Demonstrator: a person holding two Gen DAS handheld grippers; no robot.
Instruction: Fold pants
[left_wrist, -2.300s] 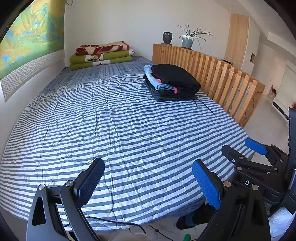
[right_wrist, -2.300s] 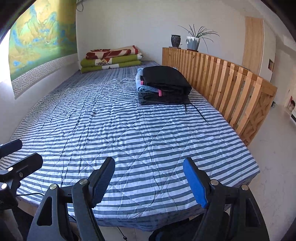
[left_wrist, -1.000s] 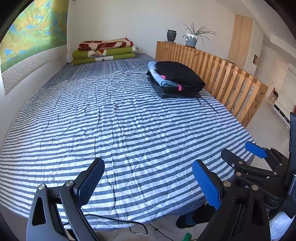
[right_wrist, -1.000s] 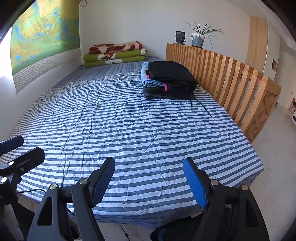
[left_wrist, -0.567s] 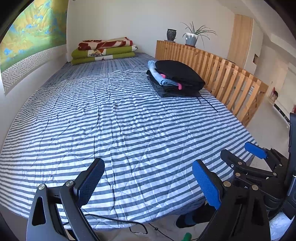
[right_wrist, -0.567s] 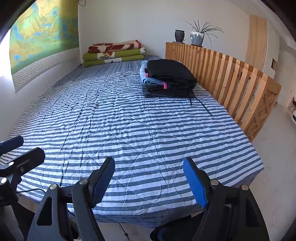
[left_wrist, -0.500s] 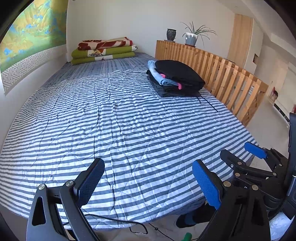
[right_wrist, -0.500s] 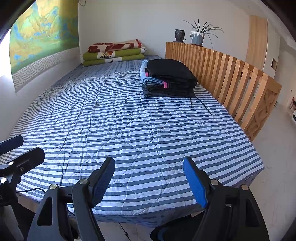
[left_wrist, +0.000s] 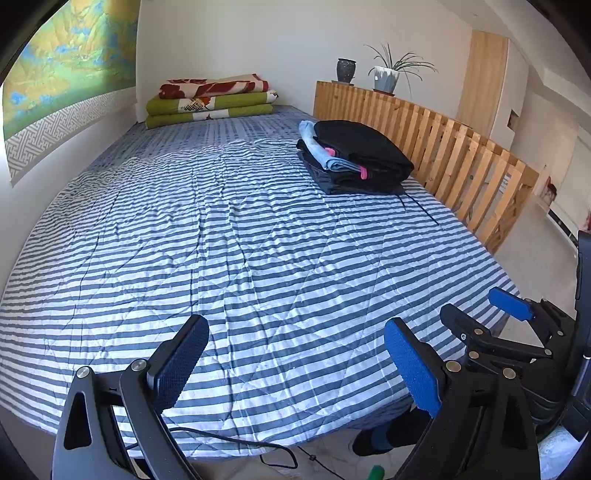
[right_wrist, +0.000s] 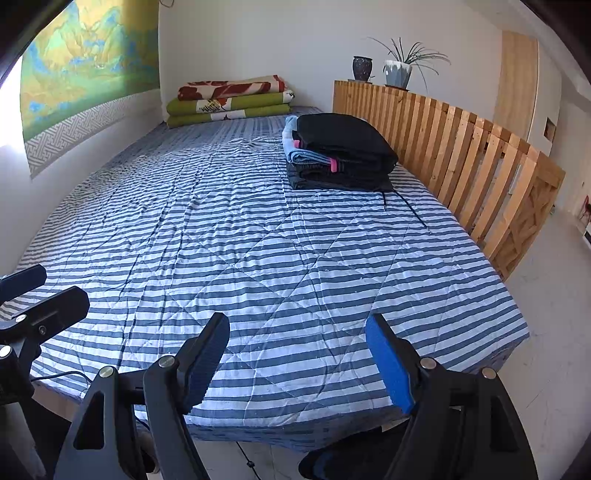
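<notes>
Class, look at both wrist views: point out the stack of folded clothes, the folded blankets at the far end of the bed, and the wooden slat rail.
stack of folded clothes (right_wrist: 341, 138), right wrist view, on the black top garment.
folded blankets (left_wrist: 210, 99), left wrist view, on the green middle layer.
wooden slat rail (right_wrist: 461, 147), right wrist view, on a slat midway along.

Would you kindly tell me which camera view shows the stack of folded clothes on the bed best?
The right wrist view: the stack of folded clothes sits larger and nearer the centre. The left wrist view shows the same stack smaller, further right.
</notes>
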